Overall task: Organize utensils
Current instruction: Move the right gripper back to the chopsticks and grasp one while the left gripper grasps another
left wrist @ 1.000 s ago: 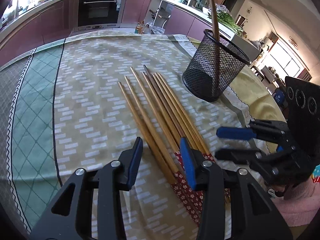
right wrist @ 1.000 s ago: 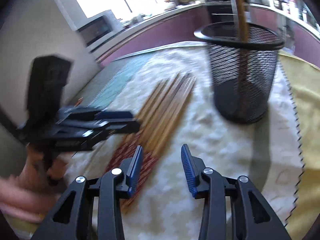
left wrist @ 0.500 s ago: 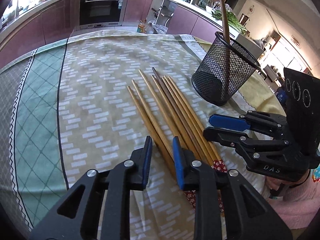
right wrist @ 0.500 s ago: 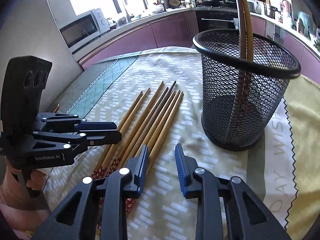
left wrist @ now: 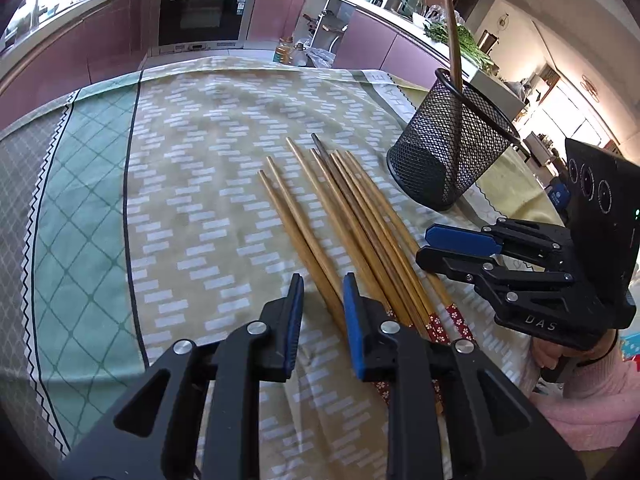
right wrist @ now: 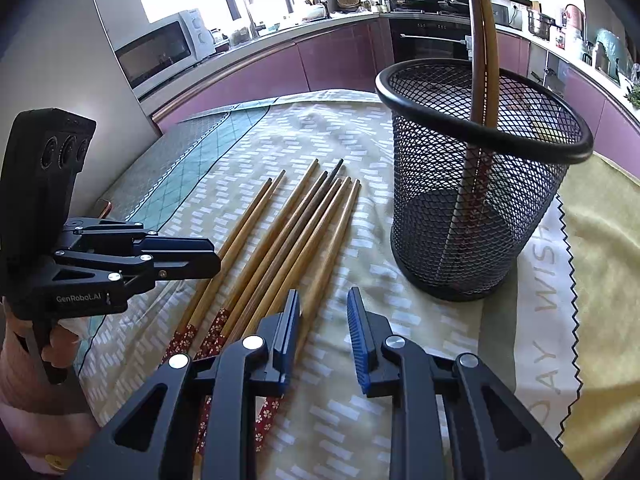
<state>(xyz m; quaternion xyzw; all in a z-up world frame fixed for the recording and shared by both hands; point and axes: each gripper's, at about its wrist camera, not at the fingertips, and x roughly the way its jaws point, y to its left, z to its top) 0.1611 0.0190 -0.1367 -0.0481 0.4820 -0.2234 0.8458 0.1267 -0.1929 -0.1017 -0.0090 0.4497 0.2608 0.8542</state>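
Two chopsticks [right wrist: 482, 64] are already stood in the mesh holder [right wrist: 476, 216], at two o'clock on the bench [left wrist: 192, 208]. Seven chopsticks [left wrist: 344, 220] are left lying at the centre. The left gripper [left wrist: 322, 312] is narrowly open and empty; the right gripper [right wrist: 324, 320] is being closed on nothing.

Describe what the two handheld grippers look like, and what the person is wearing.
Both the left gripper and the right gripper are black linkage frames with silver rivets and blue-padded jaws. The left one reads "GenRobot.AI", the right one "DAS". Each carries a black block with three round lenses. A pink sleeve shows behind the right one.
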